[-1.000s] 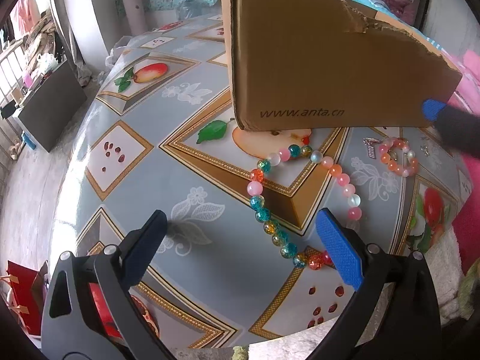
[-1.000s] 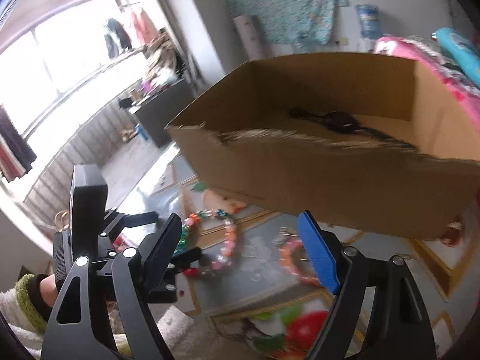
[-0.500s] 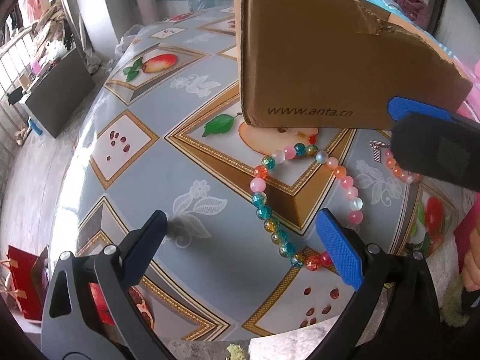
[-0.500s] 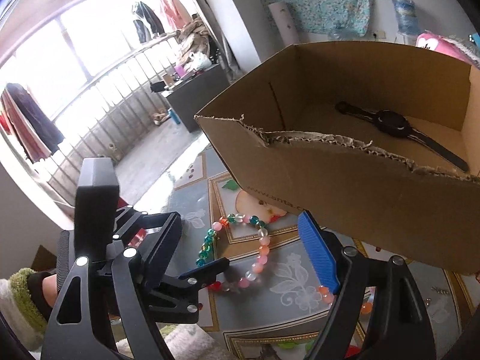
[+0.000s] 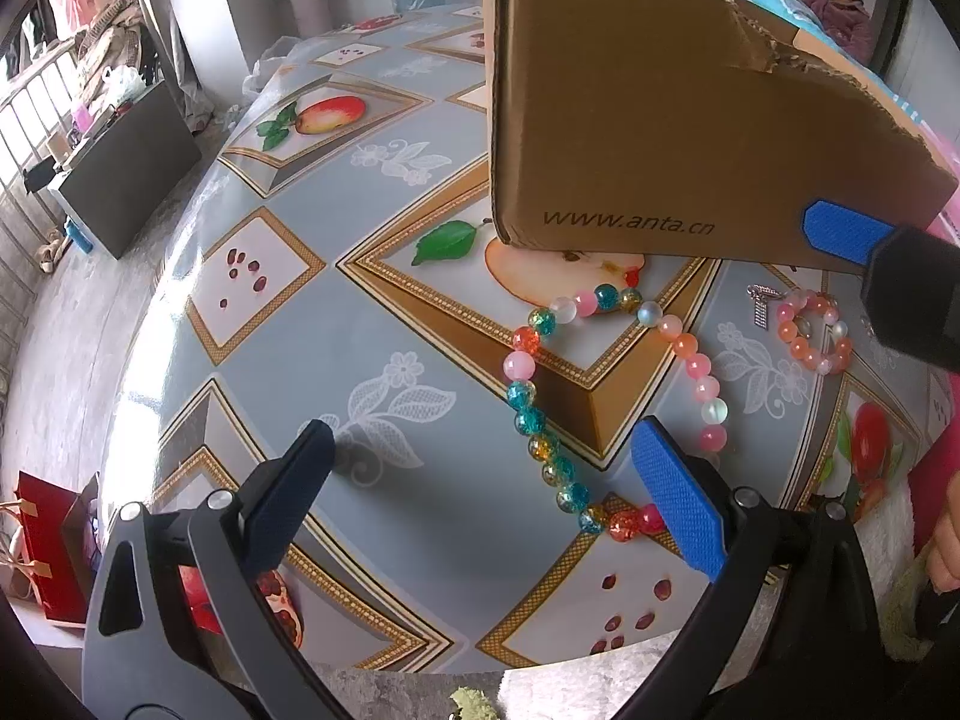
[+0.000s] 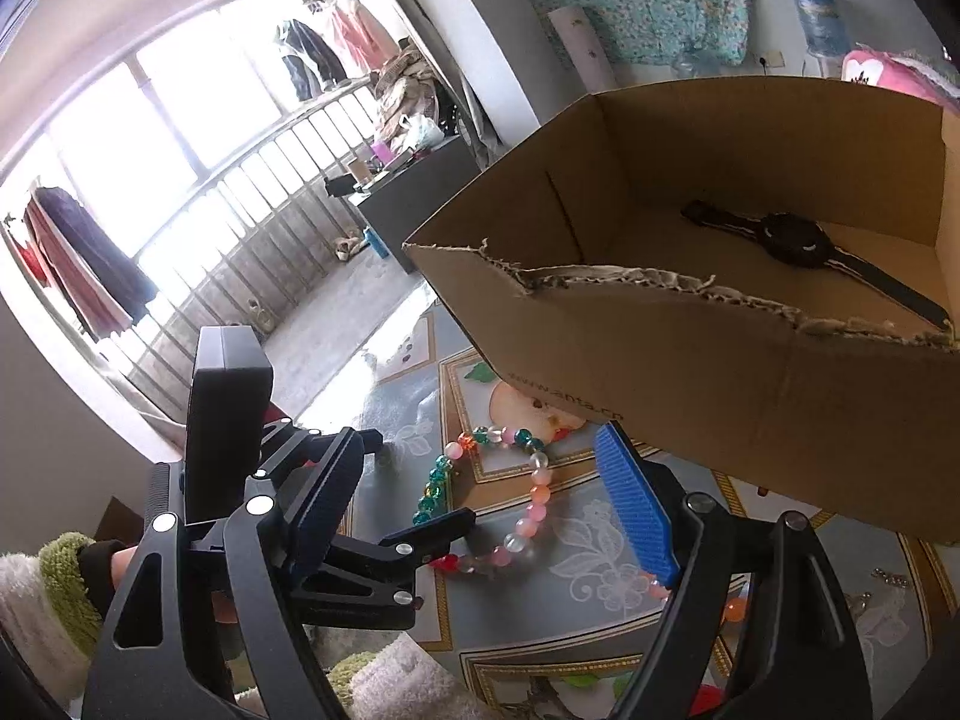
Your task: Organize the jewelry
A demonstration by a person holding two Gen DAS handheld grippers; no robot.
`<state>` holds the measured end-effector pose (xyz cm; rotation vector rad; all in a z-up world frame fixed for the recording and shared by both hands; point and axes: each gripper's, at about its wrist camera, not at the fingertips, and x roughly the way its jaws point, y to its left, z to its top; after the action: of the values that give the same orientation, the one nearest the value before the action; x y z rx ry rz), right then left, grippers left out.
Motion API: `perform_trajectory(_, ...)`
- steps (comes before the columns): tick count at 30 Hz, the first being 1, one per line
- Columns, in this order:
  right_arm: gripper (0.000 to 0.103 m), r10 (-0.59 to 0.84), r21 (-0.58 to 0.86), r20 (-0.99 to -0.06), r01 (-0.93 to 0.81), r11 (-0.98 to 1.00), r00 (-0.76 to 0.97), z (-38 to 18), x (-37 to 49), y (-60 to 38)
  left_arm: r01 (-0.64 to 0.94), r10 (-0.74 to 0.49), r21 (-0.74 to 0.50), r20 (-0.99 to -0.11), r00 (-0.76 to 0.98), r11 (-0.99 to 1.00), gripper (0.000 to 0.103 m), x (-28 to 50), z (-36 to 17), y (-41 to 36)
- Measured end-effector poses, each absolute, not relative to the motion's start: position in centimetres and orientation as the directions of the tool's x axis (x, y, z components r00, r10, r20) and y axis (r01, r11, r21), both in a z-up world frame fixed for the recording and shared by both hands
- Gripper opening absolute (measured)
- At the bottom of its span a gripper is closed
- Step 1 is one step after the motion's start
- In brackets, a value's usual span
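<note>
Bead necklace [image 5: 606, 396]: you have a long open loop of glassy round beads, pink, teal, orange and amber, lying flat on the worktop [image 5: 336, 360]. It runs from the box's foot down toward 6 o'clock, ending by your left blue pad.
How it handles: judged light and limp. The strand will sag and swing, and the beads look slick and hard. Pinch across the string at one bead, near the lower red beads, and lift slowly.
Small bracelet [image 5: 810, 333]: pink-orange bead ring at 3 o'clock of the necklace, well apart from it. Likely elastic. Take it across one side of the ring.
Silver charm [image 5: 761, 306]: just left of the bracelet, tiny and flat on the cloth. It looks hard to pinch, so expect slips.
Cardboard box [image 6: 750, 324]: open top, torn front rim, at 12 o'clock of the beads. Thin card, which will probably flex if pushed.
Wristwatch [image 6: 798, 243]: black, already lying on the box floor.
Left hand-held gripper [image 5: 486, 480]: jaws spread wide, nothing between the pads, poised over the necklace's lower end.
Right hand-held gripper [image 6: 480, 504]: jaws wide apart, empty, pointing at the box front.
Writing: "www.anta.cn" printed in dark letters along the box's lower front edge. No other text can be read.
Worktop cover: glossy fruit-print cloth, so beads may skid on it.
</note>
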<state>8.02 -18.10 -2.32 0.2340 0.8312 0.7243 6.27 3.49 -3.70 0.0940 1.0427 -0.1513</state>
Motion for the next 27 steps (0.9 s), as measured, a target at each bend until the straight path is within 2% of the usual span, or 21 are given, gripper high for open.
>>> perform_trajectory(20, 0.078, 0.705, 0.492, -0.561, -0.51, 0.705, 0.434, -2.7, 7.7, -17.2, 0.171, -0.076, 0.008, -0.875, 0.478, 0.985, 0.096, 6.6, -3.7, 3.4)
perform_trajectory(27, 0.066, 0.678, 0.496, -0.546, -0.462, 0.735, 0.491, -2.6, 6.7, -19.6, 0.191, -0.087, 0.007, -0.874, 0.479, 0.982, 0.096, 6.7, -3.7, 3.3)
